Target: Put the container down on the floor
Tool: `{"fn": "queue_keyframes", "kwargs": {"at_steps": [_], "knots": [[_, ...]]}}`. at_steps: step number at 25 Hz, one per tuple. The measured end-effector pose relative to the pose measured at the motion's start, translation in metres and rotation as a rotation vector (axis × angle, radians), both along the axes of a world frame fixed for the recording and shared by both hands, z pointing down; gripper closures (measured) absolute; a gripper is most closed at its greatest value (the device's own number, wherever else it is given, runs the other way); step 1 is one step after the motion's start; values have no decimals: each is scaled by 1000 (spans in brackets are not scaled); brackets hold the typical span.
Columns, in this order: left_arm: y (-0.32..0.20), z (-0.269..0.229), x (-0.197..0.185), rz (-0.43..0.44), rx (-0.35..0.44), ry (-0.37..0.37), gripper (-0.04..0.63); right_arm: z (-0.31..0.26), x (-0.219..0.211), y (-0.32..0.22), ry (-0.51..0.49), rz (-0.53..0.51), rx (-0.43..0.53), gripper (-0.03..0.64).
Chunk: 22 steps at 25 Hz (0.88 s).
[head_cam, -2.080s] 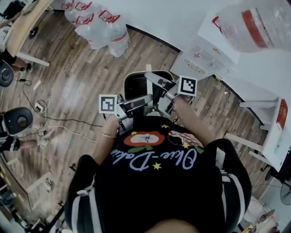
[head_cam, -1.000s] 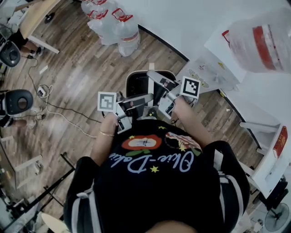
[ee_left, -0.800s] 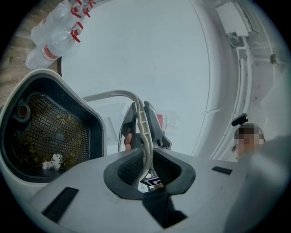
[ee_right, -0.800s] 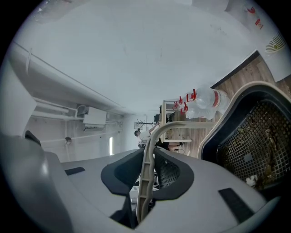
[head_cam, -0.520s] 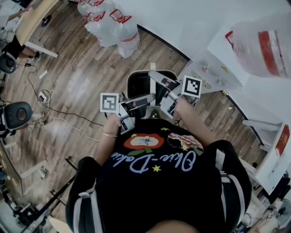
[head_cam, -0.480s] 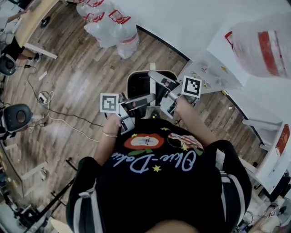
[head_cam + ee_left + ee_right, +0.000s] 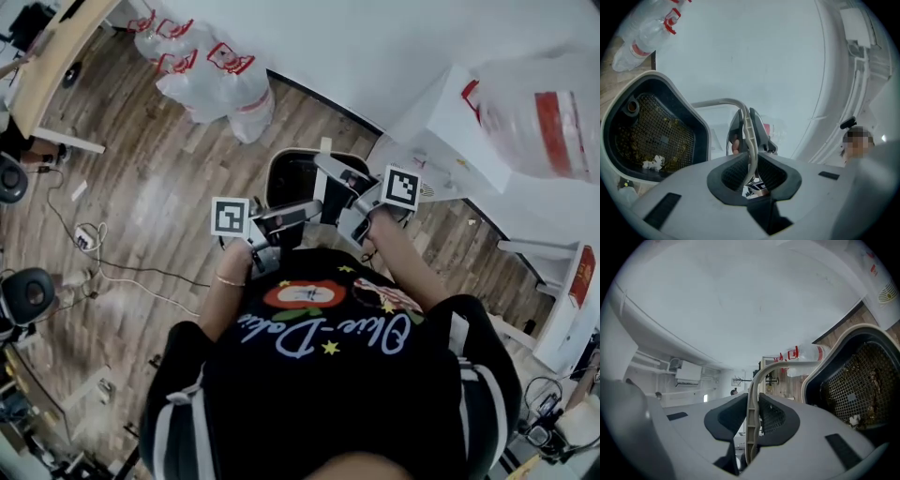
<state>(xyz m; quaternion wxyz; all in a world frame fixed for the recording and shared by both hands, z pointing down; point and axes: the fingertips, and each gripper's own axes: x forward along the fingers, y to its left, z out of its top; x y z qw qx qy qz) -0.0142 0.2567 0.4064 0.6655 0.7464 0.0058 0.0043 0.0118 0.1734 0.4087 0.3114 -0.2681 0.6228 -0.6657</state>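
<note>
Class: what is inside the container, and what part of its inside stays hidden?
The container holds a dark mesh basket with white scraps and yellowish specks on it. Whatever lies beneath the mesh is covered.

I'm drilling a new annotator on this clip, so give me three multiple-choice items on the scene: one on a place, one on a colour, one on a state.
1. Where do the water bottles lie? A on the wood floor by the white wall; B on a desk; C on a shelf.
2. What colour is the inside of the container? A red; B dark; C yellow.
3. The left gripper is: A open and empty; B shut on a bottle; C shut on the handle.
Key: 1 A, the head view shows them at the wall's foot; 2 B, both gripper views show it dark; 3 C, its jaws press on the thin handle.
</note>
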Motion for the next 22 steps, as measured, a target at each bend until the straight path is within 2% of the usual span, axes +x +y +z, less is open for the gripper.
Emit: {"fn": "queue_keyframes", "kwargs": {"at_steps": [3, 6, 9, 13, 22], "knots": [[-32, -1, -4, 37, -27, -1, 540, 1, 0, -30, 19, 35, -32, 553], [-35, -2, -6, 78, -14, 11, 540, 1, 2, -32, 22, 81, -29, 554], [-52, -3, -7, 113, -49, 23, 540, 2, 1, -50, 39, 109, -49, 552], [-92, -7, -17, 129, -84, 33, 540, 0, -7, -89, 42, 125, -80, 553], [-153, 2, -46, 173, -94, 4, 540, 10, -26, -145, 44, 176, -117, 552]]}}
